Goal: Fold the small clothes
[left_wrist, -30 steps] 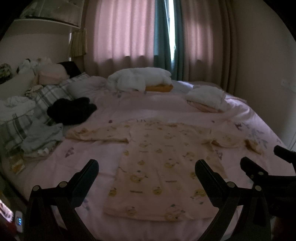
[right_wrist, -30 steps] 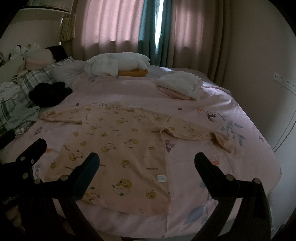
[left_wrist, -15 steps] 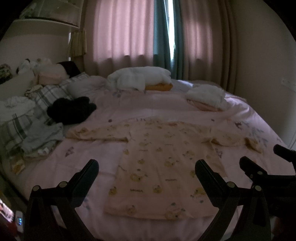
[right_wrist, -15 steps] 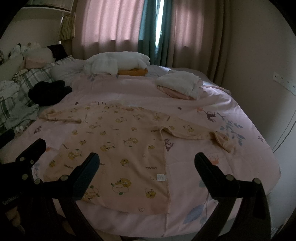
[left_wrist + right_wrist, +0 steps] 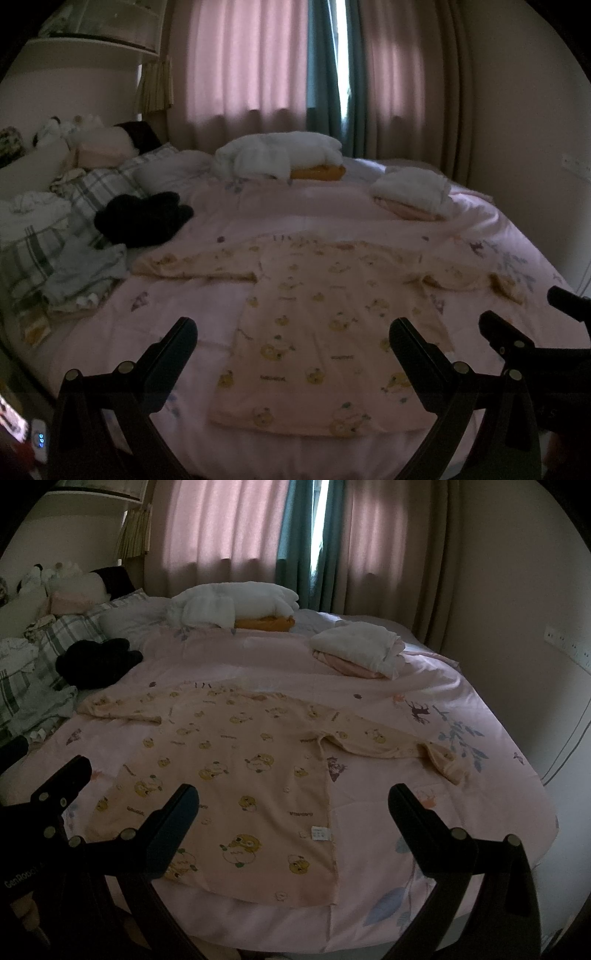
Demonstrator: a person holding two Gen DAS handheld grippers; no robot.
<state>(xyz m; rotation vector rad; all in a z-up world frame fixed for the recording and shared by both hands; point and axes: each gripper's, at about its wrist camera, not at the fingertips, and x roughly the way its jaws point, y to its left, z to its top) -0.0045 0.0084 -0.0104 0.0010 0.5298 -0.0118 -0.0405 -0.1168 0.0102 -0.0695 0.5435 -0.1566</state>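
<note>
The printed baby shirt (image 5: 332, 332) lies flat, sleeves spread, near the bed's (image 5: 295, 206) front edge. Left tool (image 5: 293, 332) and right tool (image 5: 293, 801) hover spread, empty, above it.

Both wrist views face the curtains (image 5: 258, 66) from the bed's (image 5: 314, 210) foot; right view sits rightward; both share the shirt (image 5: 236, 760).

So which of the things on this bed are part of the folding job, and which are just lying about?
Part of the job:
- pale yellow long-sleeved baby top with a bear print, spread flat
- left gripper, open
- right gripper, open

Lying about:
- black fluffy garment
- folded white towels
- crumpled grey cloth
- plaid pillow
</note>
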